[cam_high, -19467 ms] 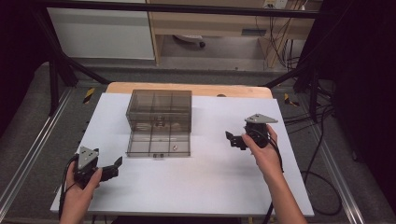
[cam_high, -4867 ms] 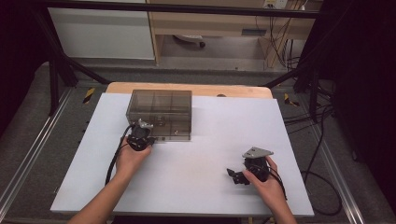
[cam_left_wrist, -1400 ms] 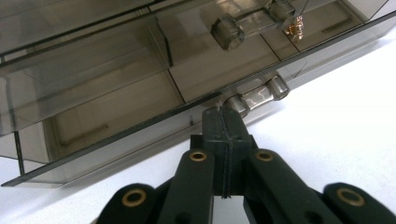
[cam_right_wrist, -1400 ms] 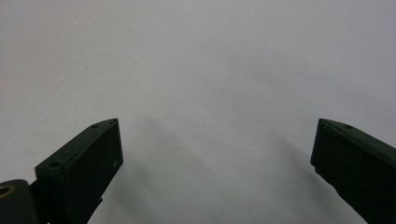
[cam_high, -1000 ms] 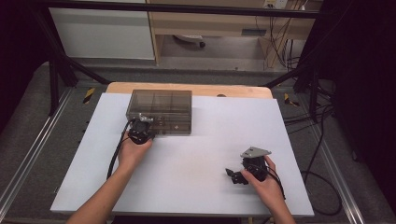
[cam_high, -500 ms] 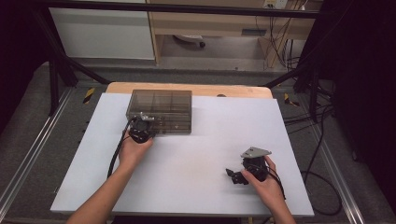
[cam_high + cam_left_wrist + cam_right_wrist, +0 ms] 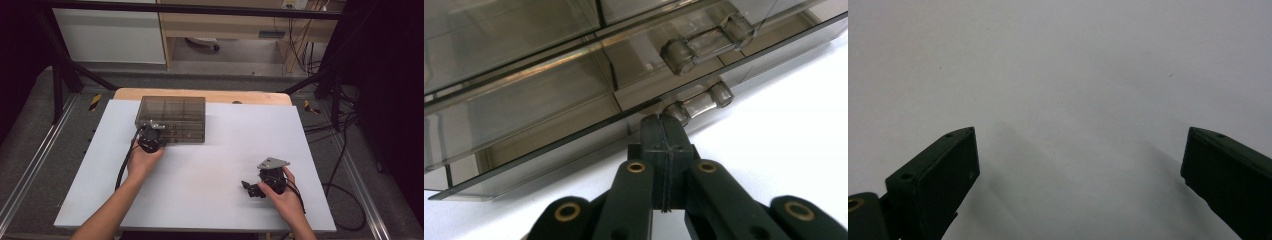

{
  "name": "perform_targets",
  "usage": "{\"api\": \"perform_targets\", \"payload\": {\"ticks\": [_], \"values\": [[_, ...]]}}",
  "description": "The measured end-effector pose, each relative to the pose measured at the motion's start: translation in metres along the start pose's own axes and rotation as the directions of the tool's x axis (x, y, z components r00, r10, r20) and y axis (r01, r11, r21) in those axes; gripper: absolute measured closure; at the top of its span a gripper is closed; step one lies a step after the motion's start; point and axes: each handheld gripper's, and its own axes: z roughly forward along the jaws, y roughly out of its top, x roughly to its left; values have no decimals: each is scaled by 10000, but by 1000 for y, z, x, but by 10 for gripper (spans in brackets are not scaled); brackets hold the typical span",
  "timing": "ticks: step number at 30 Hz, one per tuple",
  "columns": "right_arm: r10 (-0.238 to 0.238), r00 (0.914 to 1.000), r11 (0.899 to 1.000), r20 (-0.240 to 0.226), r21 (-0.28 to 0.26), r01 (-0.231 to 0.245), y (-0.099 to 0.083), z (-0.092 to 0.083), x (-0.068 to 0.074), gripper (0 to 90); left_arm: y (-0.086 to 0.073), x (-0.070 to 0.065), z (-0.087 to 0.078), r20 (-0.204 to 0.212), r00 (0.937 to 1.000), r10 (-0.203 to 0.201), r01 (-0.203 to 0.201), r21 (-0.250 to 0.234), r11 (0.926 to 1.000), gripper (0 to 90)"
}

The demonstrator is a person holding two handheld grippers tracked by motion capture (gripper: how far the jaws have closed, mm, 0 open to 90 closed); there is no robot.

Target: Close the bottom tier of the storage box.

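Left claw (image 7: 663,131): clenched, the two jaws pressed flat together with nothing between them. Its tip sits at the lower front edge of the box (image 7: 172,119), touching or just short of the lower clear latch (image 7: 698,103); contact cannot be confirmed. In the high view the left claw (image 7: 151,134) is at the box's near left corner.

Right claw (image 7: 1075,165): released, jaws standing wide apart over bare white surface, gripping nothing. In the high view the right claw (image 7: 255,188) rests well apart from the box, at the near right of the counter (image 7: 210,200).

Location of the box: far left part of the counter, just short of the far edge.

Progress, as judged: the lid lies down on the box, so closing appears done. A second latch (image 7: 706,42) shows higher up on the front. Whether either latch is snapped home cannot be told. Remaining work looks to be pressing the latches shut, then withdrawing the left claw.

Condition of the box: smoky, see-through plastic, shallow and rectangular, with inner walls dividing it into compartments. No contents are discernible. It sits flat, not tilted.
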Motion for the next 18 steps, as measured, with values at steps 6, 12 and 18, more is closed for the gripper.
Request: {"api": "perform_targets", "payload": {"ticks": [6, 12, 18], "values": [[-56, 10000, 10000, 4, -6, 56, 0, 1, 0, 26, 0, 1, 1, 15, 10000, -79, 80, -43, 10000, 900], [-49, 10000, 10000, -2, 30, 49, 0, 1, 0, 26, 0, 1, 1, 23, 9999, -103, 103, -32, 9999, 900], [-16, 10000, 10000, 6, 27, 16, 0, 1, 0, 26, 1, 1, 3, 16, 9999, -166, 166, -83, 9998, 900]]}}
